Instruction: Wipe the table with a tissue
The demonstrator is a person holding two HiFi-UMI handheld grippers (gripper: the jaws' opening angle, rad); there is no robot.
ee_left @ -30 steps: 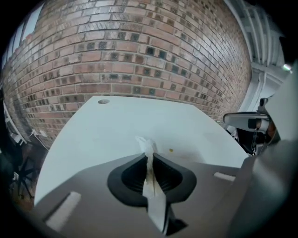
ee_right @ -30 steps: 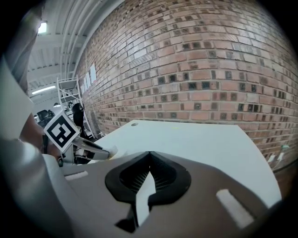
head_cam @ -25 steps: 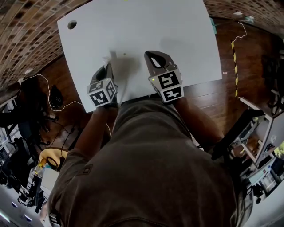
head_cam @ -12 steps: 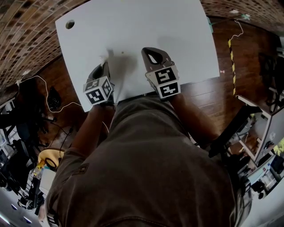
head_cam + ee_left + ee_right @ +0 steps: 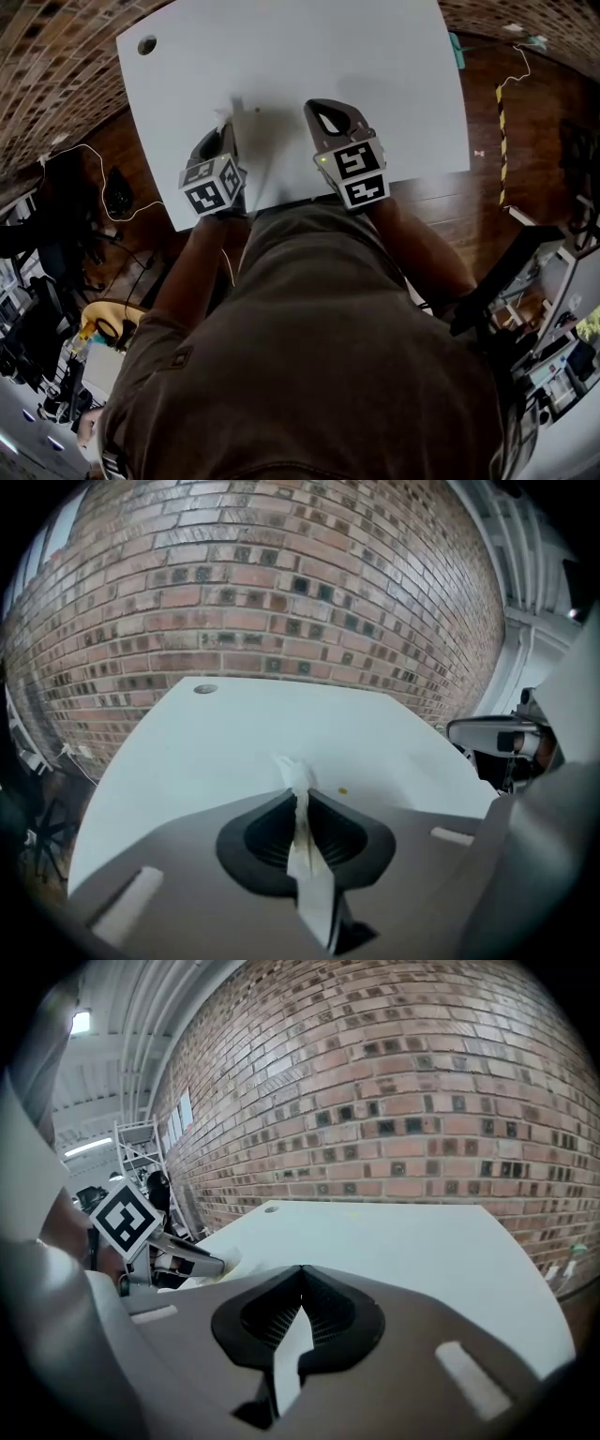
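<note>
**Tissue held at the near edge, stroke barely advanced**

In the head view, the left gripper (image 5: 227,129) and right gripper (image 5: 317,107) are seen side by side over the near edge of the white table (image 5: 375,56). They are placed much as they were a second ago, so little new surface is judged to have been wiped. The tissue (image 5: 228,113) is carried at the left tip, low over the tabletop.

In the left gripper view, the jaws are clamped on the tissue. A tuft is pushed out ahead, just short of a small yellow speck (image 5: 343,790).

In the right gripper view, the jaws are pressed together with nothing between them.
</note>
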